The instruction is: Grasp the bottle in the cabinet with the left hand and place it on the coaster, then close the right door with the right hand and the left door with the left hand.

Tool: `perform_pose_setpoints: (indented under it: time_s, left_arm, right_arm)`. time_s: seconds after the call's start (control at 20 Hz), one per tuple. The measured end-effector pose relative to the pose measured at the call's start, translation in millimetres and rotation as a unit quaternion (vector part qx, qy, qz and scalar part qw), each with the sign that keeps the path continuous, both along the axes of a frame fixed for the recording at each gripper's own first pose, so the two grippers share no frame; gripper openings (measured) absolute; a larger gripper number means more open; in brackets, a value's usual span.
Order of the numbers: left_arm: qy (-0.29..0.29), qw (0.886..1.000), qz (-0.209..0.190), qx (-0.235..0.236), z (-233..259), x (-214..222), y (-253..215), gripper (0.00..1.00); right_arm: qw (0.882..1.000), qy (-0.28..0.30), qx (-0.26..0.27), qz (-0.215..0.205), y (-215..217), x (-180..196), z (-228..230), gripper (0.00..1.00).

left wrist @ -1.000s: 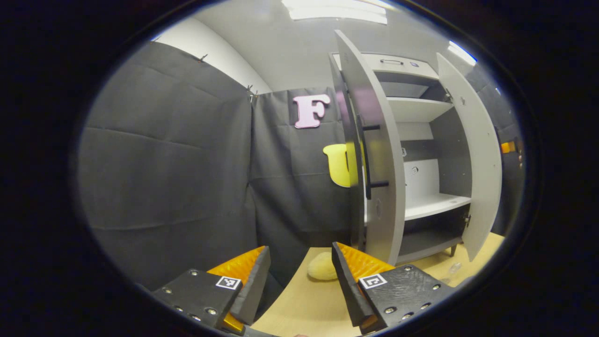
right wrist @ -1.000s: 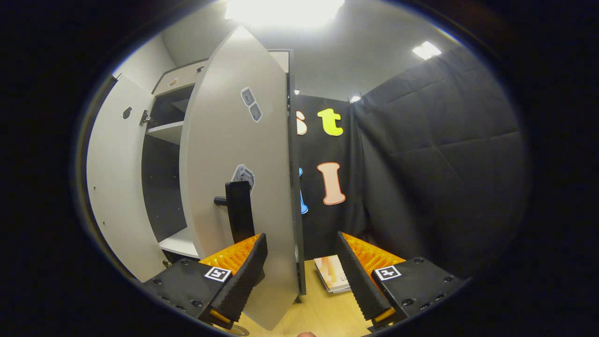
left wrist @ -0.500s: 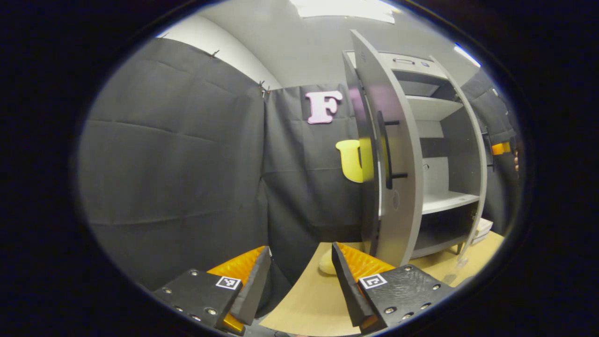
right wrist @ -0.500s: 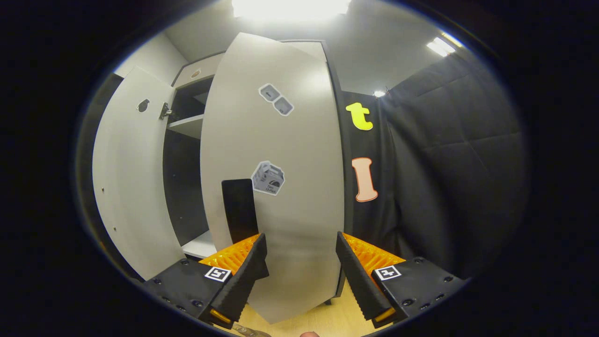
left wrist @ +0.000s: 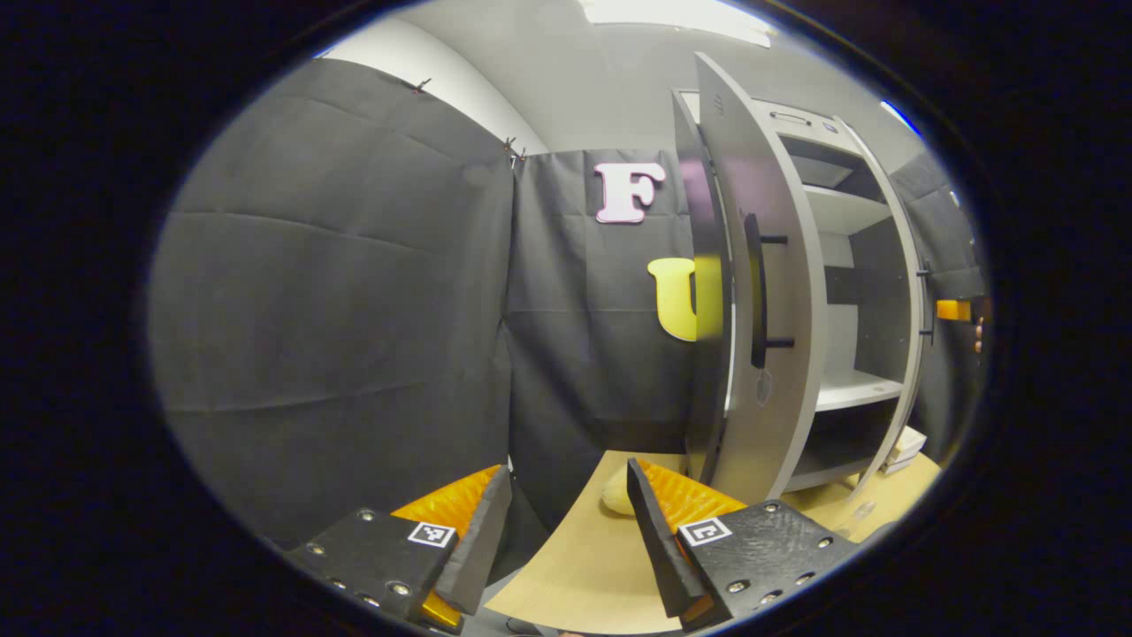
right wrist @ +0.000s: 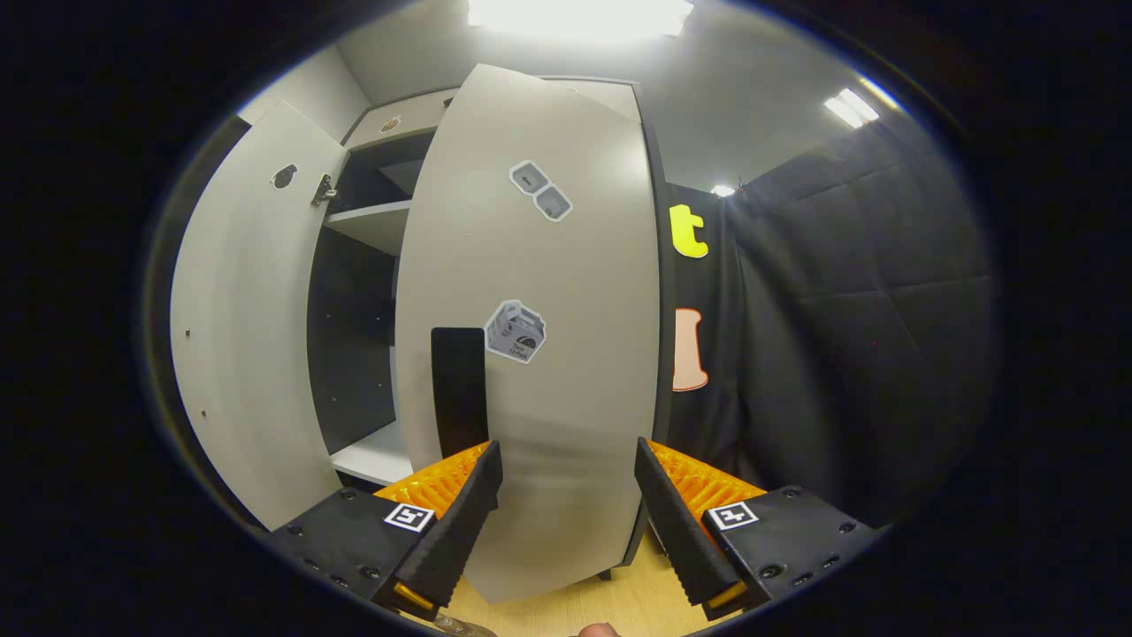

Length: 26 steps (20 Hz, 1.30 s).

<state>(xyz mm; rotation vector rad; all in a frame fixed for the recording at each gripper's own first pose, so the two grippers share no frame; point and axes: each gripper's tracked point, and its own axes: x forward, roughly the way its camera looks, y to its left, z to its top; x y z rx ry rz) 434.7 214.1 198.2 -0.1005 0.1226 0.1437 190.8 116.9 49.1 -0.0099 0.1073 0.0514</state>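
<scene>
Right door (right wrist: 566, 354) swung further shut, stickers illegible.

A wooden table (left wrist: 575, 566) is seen. A cabinet (left wrist: 778, 292) stands on it, with a yellow lump (left wrist: 617, 500) beside it.

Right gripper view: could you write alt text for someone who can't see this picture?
The right gripper, fingers open and holding nothing, faces the outside of a pale grey cabinet's right door, swung nearly shut, with a black handle and stickers on it. To its left, the left door stands wide open, showing a shelf.
</scene>
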Motion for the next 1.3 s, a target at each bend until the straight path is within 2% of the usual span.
perform_pose_setpoints:
  time_s: [0.05, 0.2, 0.35, 0.45, 0.5, 0.55, 0.65, 0.7, 0.75, 1.0, 1.1, 1.15, 1.3]
  left_arm:
    - [0.001, 1.000, -0.005, -0.003, 7.5, 7.7, -1.4, 0.77]
    - [0.000, 1.000, -0.019, -0.010, 26.9, 32.2, -7.2, 0.77]
    - [-0.008, 0.999, -0.032, -0.014, 47.7, 55.4, -16.2, 0.77]
    - [-0.013, 0.999, -0.042, -0.017, 59.3, 70.0, -23.7, 0.77]
    - [-0.013, 0.998, -0.051, -0.020, 64.6, 78.1, -28.8, 0.77]
    - [-0.013, 0.998, -0.055, -0.021, 69.0, 88.3, -33.2, 0.77]
    - [-0.015, 0.998, -0.061, -0.017, 80.7, 103.2, -37.5, 0.77]
    - [-0.015, 0.998, -0.066, -0.016, 85.6, 108.2, -40.9, 0.77]
    - [-0.016, 0.997, -0.072, -0.015, 90.1, 114.1, -47.0, 0.77]
    - [-0.040, 0.994, -0.101, 0.007, 113.6, 127.0, -78.9, 0.76]
    - [-0.046, 0.994, -0.094, 0.023, 114.9, 134.5, -87.1, 0.77]
    - [-0.051, 0.994, -0.088, 0.029, 115.4, 124.2, -87.9, 0.76]
    - [-0.051, 0.995, -0.082, 0.019, 115.5, 122.7, -87.5, 0.77]
  right_arm:
    - [1.000, 0.002, 0.001, 0.001, -0.4, -2.9, -1.6, 0.92]
    - [1.000, 0.007, -0.010, 0.002, -6.9, -17.9, -7.6, 0.96]
    - [0.999, 0.019, -0.026, -0.004, -20.4, -36.3, -25.2, 0.92]
    - [0.999, 0.034, -0.016, 0.000, -26.9, -47.4, -38.1, 0.96]
    - [0.999, 0.040, -0.010, 0.000, -30.8, -51.7, -43.5, 0.93]
    - [0.999, 0.046, -0.007, -0.002, -35.2, -55.5, -49.5, 0.97]
    - [0.998, 0.056, -0.007, -0.008, -44.6, -62.4, -59.2, 0.97]
    - [0.998, 0.060, -0.008, -0.010, -49.0, -65.0, -62.4, 0.93]
    - [0.998, 0.063, -0.009, -0.011, -52.9, -66.9, -65.1, 0.97]
    - [0.997, 0.067, -0.013, -0.023, -76.5, -77.7, -67.9, 0.96]
    - [0.997, 0.070, -0.012, -0.027, -87.8, -80.7, -69.3, 0.97]
    - [0.997, 0.071, -0.011, -0.029, -93.5, -82.9, -69.9, 0.97]
    - [0.997, 0.073, -0.008, -0.034, -107.8, -86.9, -69.1, 0.97]
